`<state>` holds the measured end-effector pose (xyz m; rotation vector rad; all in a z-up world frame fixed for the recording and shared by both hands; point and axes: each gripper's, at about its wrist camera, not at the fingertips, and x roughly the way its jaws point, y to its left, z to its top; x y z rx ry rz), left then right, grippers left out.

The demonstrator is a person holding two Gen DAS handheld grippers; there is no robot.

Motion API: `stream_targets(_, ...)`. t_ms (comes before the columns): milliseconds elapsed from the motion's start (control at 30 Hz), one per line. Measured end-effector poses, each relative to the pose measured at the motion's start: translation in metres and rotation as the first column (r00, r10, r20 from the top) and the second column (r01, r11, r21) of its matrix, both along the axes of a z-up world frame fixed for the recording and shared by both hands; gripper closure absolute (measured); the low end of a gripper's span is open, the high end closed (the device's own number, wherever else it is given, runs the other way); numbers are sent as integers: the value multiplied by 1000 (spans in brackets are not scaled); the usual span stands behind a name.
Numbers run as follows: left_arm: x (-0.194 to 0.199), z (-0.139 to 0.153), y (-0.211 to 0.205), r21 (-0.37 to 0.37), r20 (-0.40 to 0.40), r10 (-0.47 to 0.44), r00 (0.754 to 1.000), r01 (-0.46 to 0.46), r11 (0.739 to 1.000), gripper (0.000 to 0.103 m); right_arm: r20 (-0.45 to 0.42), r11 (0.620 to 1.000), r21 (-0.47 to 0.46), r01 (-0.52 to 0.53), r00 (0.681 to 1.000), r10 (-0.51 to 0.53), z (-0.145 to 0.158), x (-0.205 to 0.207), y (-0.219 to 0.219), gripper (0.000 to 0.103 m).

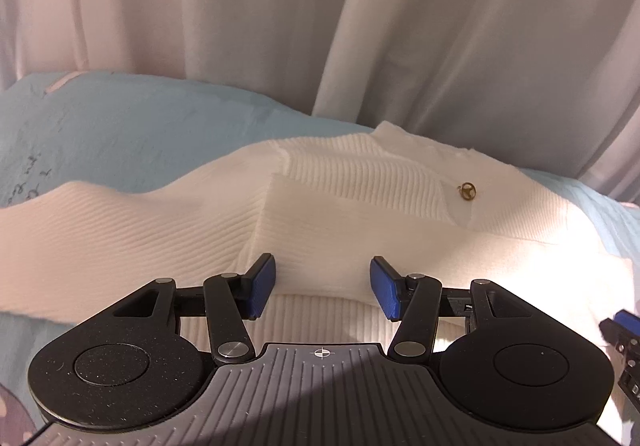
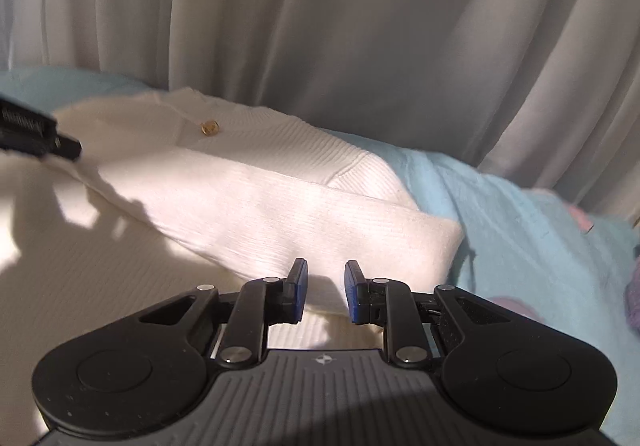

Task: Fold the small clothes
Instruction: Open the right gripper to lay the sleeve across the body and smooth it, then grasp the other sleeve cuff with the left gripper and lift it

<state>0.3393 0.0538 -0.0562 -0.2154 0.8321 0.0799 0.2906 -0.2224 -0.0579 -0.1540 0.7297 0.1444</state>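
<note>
A white ribbed knit garment (image 1: 344,206) with a small gold button (image 1: 467,191) lies on a light blue blanket (image 1: 132,126). One sleeve is folded across its body. My left gripper (image 1: 323,286) is open and empty, its blue pads just over the garment's near part. In the right wrist view the same garment (image 2: 256,198) shows with its button (image 2: 209,127). My right gripper (image 2: 326,288) is partly open and empty, low over the folded edge near the garment's right side. The left gripper's body (image 2: 36,134) shows at the left edge.
A white pleated curtain (image 1: 320,18) hangs right behind the bed. The blue blanket (image 2: 520,230) spreads to the right, with pink and purple patches (image 2: 580,218) near its far right. The right gripper's tip (image 1: 624,330) shows at the right edge of the left wrist view.
</note>
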Motion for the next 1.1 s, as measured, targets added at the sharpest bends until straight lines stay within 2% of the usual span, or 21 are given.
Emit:
stream_targets(67, -19, 5, 21, -81, -3, 61, 998, -61, 995, 30, -3, 984, 178, 2, 1000, -2, 18, -19, -11, 80)
stream_targets(133, -44, 8, 47, -197, 14, 121, 993, -116, 974, 21, 15, 958, 288, 10, 1000, -15, 31, -45, -18, 69)
stream_targets(200, -78, 7, 85, -341, 27, 212, 977, -190, 921, 14, 16, 933, 361, 0, 1000, -6, 35, -67, -24, 66)
stream_targets(267, -105, 5, 121, -427, 24, 312, 950, -272, 862, 12, -4, 923, 385, 10, 1000, -9, 33, -84, -26, 66)
stream_targets(300, -119, 4, 142, -456, 18, 381, 925, -331, 826, 12, -12, 921, 390, 13, 1000, -9, 32, -90, -27, 66)
stream_targets(333, -134, 3, 165, -478, 20, 459, 888, -395, 784, 12, -19, 917, 397, 17, 1000, -11, 31, -94, -28, 66)
stream_targets(433, -164, 0, 220, -506, 31, 623, 782, -525, 684, 16, -27, 896, 441, 52, 999, -44, 29, -97, -35, 66)
stream_targets(500, -181, -5, 254, -536, 5, 709, 705, -597, 597, 23, -54, 880, 466, 92, 996, -76, 26, -92, -38, 67)
stream_targets(533, -189, -10, 271, -559, -25, 753, 657, -634, 534, 29, -68, 872, 478, 111, 994, -89, 24, -89, -39, 72)
stream_targets(567, -196, -15, 285, -580, -53, 781, 622, -656, 482, 35, -79, 863, 490, 121, 992, -95, 23, -88, -38, 75)
stream_targets(600, -200, -20, 296, -603, -72, 802, 593, -666, 439, 38, -90, 854, 504, 127, 991, -94, 22, -86, -38, 76)
stream_targets(667, -207, -27, 312, -625, -101, 827, 552, -682, 379, 54, -99, 849, 514, 126, 991, -88, 21, -86, -34, 78)
stream_targets(700, -209, -30, 319, -638, -100, 833, 544, -677, 366, 56, -99, 852, 509, 122, 992, -83, 21, -85, -32, 78)
stream_targets(767, -216, -34, 334, -655, -98, 846, 525, -674, 342, 68, -98, 857, 502, 117, 992, -78, 21, -84, -28, 78)
stream_targets(867, -221, -42, 352, -688, -126, 864, 487, -671, 277, 84, -98, 857, 501, 120, 992, -82, 23, -83, -27, 78)
stream_targets(933, -225, -46, 363, -698, -142, 877, 459, -675, 240, 91, -94, 858, 498, 124, 992, -89, 24, -83, -27, 79)
stream_targets(1033, -228, -51, 374, -713, -139, 894, 427, -669, 208, 93, -95, 865, 483, 134, 990, -100, 23, -84, -28, 79)
stream_targets(1067, -234, -54, 376, -726, -143, 896, 421, -659, 194, 93, -98, 867, 478, 140, 990, -105, 22, -85, -28, 79)
stream_targets(1100, -235, -55, 376, -730, -145, 896, 420, -656, 190, 94, -101, 867, 476, 148, 988, -113, 21, -85, -29, 79)
